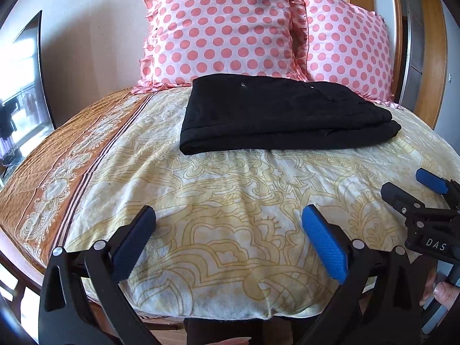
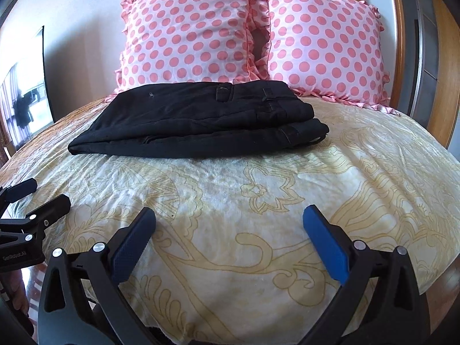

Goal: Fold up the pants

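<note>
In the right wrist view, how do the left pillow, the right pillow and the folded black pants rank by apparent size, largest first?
1. Folded black pants, widest, though nearer the camera.
2-3. Left pillow and right pillow: they look alike, and the pants hide the left one's lower edge, so I do not rank them.

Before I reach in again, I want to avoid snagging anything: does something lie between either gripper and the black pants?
Nothing visible does. Only bare patterned bedspread lies between the open left gripper, the open right gripper and the folded pants. The pillows sit behind the pants.
</note>
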`<state>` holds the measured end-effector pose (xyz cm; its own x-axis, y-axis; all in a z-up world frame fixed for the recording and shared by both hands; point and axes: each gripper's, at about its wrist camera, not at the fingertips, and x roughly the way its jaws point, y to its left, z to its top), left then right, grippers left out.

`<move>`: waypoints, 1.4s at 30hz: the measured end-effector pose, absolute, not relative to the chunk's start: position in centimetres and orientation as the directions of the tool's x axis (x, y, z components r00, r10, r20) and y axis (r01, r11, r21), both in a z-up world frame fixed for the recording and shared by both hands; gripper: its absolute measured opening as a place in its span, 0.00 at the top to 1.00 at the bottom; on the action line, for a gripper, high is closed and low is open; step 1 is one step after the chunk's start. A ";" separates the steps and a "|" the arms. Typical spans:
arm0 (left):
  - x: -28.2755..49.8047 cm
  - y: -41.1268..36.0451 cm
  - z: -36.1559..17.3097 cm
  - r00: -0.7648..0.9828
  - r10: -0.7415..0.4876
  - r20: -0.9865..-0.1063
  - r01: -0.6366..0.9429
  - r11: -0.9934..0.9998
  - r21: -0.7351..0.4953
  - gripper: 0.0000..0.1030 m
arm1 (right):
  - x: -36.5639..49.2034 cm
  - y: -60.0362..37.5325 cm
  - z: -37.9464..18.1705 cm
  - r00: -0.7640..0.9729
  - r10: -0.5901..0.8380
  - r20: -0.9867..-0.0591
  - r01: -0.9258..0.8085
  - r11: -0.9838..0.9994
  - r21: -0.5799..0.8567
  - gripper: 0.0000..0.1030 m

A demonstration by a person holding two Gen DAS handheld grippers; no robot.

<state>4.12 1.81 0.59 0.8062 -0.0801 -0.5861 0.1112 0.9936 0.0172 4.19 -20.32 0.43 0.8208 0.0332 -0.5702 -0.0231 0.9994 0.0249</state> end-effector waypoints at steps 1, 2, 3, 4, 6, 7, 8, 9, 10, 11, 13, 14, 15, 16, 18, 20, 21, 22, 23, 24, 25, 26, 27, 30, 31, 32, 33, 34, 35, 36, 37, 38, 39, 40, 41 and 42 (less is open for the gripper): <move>4.1 1.8 0.6 0.808 -0.073 -0.585 0.102 0.995 0.016 0.02 | 4.2 -20.3 0.4 0.821 0.033 -0.570 -0.024 0.999 0.024 0.01; 4.1 1.7 0.6 0.810 -0.066 -0.583 0.092 0.996 0.016 0.02 | 4.2 -20.4 0.4 0.822 0.034 -0.569 -0.024 0.999 0.024 0.01; 4.1 1.6 0.6 0.813 -0.059 -0.579 0.084 0.996 0.015 0.02 | 4.2 -20.4 0.4 0.822 0.034 -0.568 -0.024 0.999 0.025 0.01; 4.0 1.6 0.5 0.816 -0.055 -0.575 0.078 0.997 0.015 0.02 | 4.2 -20.4 0.4 0.822 0.034 -0.568 -0.024 0.999 0.025 0.01; 4.0 1.5 0.5 0.822 -0.049 -0.568 0.072 0.997 0.017 0.02 | 4.2 -20.4 0.4 0.822 0.035 -0.568 -0.026 0.999 0.025 0.01; 4.0 1.5 0.4 0.822 -0.049 -0.567 0.070 0.997 0.015 0.02 | 4.2 -20.4 0.4 0.822 0.035 -0.568 -0.025 0.999 0.025 0.01; 4.0 1.5 0.4 0.821 -0.048 -0.569 0.070 0.997 0.017 0.02 | 4.2 -20.5 0.4 0.822 0.036 -0.568 -0.026 0.999 0.025 0.01; 4.0 1.5 0.5 0.819 -0.048 -0.572 0.071 0.997 0.017 0.02 | 4.2 -20.5 0.5 0.823 0.035 -0.567 -0.025 0.999 0.025 0.01; 4.1 1.5 0.5 0.816 -0.047 -0.576 0.069 0.997 0.016 0.02 | 4.2 -20.5 0.5 0.824 0.035 -0.566 -0.024 0.999 0.026 0.01; 4.1 1.5 0.5 0.814 -0.045 -0.579 0.068 0.998 0.018 0.02 | 4.2 -20.6 0.5 0.824 0.035 -0.566 -0.025 0.999 0.025 0.01; 4.2 1.5 0.5 0.813 -0.042 -0.580 0.063 0.998 0.017 0.02 | 4.2 -20.6 0.5 0.823 0.035 -0.566 -0.025 0.999 0.025 0.01; 4.2 1.4 0.5 0.815 -0.040 -0.578 0.061 0.998 0.017 0.02 | 4.2 -20.6 0.5 0.823 0.035 -0.566 -0.025 0.999 0.025 0.01; 4.2 1.5 0.5 0.816 -0.040 -0.577 0.061 0.998 0.017 0.02 | 4.2 -20.5 0.5 0.823 0.035 -0.566 -0.025 0.999 0.025 0.01; 4.2 1.5 0.5 0.817 -0.040 -0.576 0.062 0.998 0.018 0.02 | 4.2 -20.5 0.5 0.823 0.035 -0.566 -0.025 0.999 0.026 0.01; 4.3 1.5 0.5 0.816 -0.041 -0.577 0.063 0.998 0.018 0.02 | 4.2 -20.5 0.5 0.824 0.035 -0.566 -0.025 0.999 0.025 0.01; 4.2 1.5 0.5 0.816 -0.041 -0.576 0.062 0.998 0.018 0.02 | 4.1 -20.5 0.5 0.824 0.035 -0.566 -0.025 0.999 0.025 0.01; 4.2 1.5 0.5 0.817 -0.040 -0.575 0.062 0.998 0.018 0.02 | 4.1 -20.5 0.5 0.824 0.035 -0.566 -0.025 0.999 0.025 0.01; 4.2 1.5 0.5 0.817 -0.040 -0.576 0.062 0.998 0.018 0.02 | 4.1 -20.5 0.5 0.824 0.035 -0.566 -0.025 0.999 0.025 0.01; 4.2 1.5 0.5 0.816 -0.040 -0.576 0.062 0.998 0.017 0.02 | 4.1 -20.5 0.5 0.824 0.035 -0.566 -0.025 0.999 0.025 0.01; 4.2 1.5 0.5 0.816 -0.040 -0.576 0.061 0.998 0.017 0.02 | 4.1 -20.5 0.5 0.824 0.035 -0.566 -0.025 0.999 0.025 0.01; 4.2 1.5 0.4 0.817 -0.040 -0.576 0.061 0.998 0.017 0.02 | 4.1 -20.5 0.5 0.824 0.035 -0.566 -0.025 0.999 0.025 0.01; 4.2 1.5 0.5 0.817 -0.041 -0.575 0.062 0.998 0.018 0.02 | 4.1 -20.5 0.5 0.824 0.035 -0.565 -0.025 0.999 0.025 0.01; 4.2 1.5 0.5 0.817 -0.041 -0.575 0.062 0.998 0.018 0.02 | 4.1 -20.5 0.5 0.824 0.035 -0.565 -0.025 0.999 0.025 0.01; 4.2 1.5 0.5 0.817 -0.041 -0.575 0.062 0.998 0.017 0.02 | 4.1 -20.5 0.5 0.824 0.035 -0.565 -0.025 0.999 0.025 0.01; 4.2 1.5 0.5 0.817 -0.041 -0.576 0.062 0.998 0.018 0.02 | 4.1 -20.5 0.4 0.825 0.035 -0.565 -0.025 0.999 0.025 0.01; 4.2 1.5 0.5 0.817 -0.041 -0.575 0.063 0.998 0.018 0.02 | 4.1 -20.5 0.5 0.825 0.035 -0.564 -0.025 0.999 0.025 0.01; 4.2 1.5 0.5 0.817 -0.041 -0.575 0.063 0.998 0.018 0.02 | 4.1 -20.5 0.4 0.825 0.035 -0.565 -0.025 0.999 0.025 0.01; 4.2 1.5 0.5 0.817 -0.041 -0.575 0.062 0.998 0.018 0.02 | 4.1 -20.5 0.4 0.825 0.035 -0.564 -0.025 0.999 0.025 0.01; 4.2 1.5 0.5 0.817 -0.041 -0.575 0.063 0.998 0.018 0.02 | 4.1 -20.5 0.4 0.825 0.035 -0.564 -0.025 0.999 0.025 0.01; 4.2 1.5 0.5 0.817 -0.041 -0.575 0.063 0.998 0.018 0.02 | 4.1 -20.5 0.4 0.825 0.034 -0.564 -0.024 0.999 0.025 0.01; 4.2 1.5 0.5 0.817 -0.041 -0.576 0.062 0.998 0.017 0.02 | 4.1 -20.5 0.4 0.825 0.034 -0.564 -0.024 0.999 0.025 0.01; 4.2 1.5 0.5 0.816 -0.041 -0.576 0.062 0.998 0.017 0.02 | 4.1 -20.5 0.4 0.825 0.035 -0.564 -0.025 0.999 0.025 0.01; 4.2 1.5 0.5 0.816 -0.041 -0.576 0.062 0.998 0.017 0.02 | 4.1 -20.5 0.4 0.825 0.035 -0.564 -0.025 0.999 0.025 0.01; 4.2 1.5 0.5 0.817 -0.041 -0.576 0.062 0.998 0.018 0.02 | 4.1 -20.5 0.4 0.825 0.034 -0.564 -0.024 0.999 0.025 0.01; 4.2 1.5 0.5 0.817 -0.041 -0.576 0.063 0.998 0.018 0.02 | 4.1 -20.5 0.4 0.825 0.034 -0.564 -0.024 0.999 0.025 0.01; 4.2 1.5 0.5 0.817 -0.041 -0.575 0.062 0.998 0.018 0.02 | 4.1 -20.5 0.4 0.825 0.035 -0.564 -0.024 0.999 0.025 0.01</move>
<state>4.19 1.49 0.45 0.8168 -0.0408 -0.5754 0.0623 0.9979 0.0177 4.11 -20.50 0.43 0.8252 0.0345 -0.5638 -0.0245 0.9994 0.0254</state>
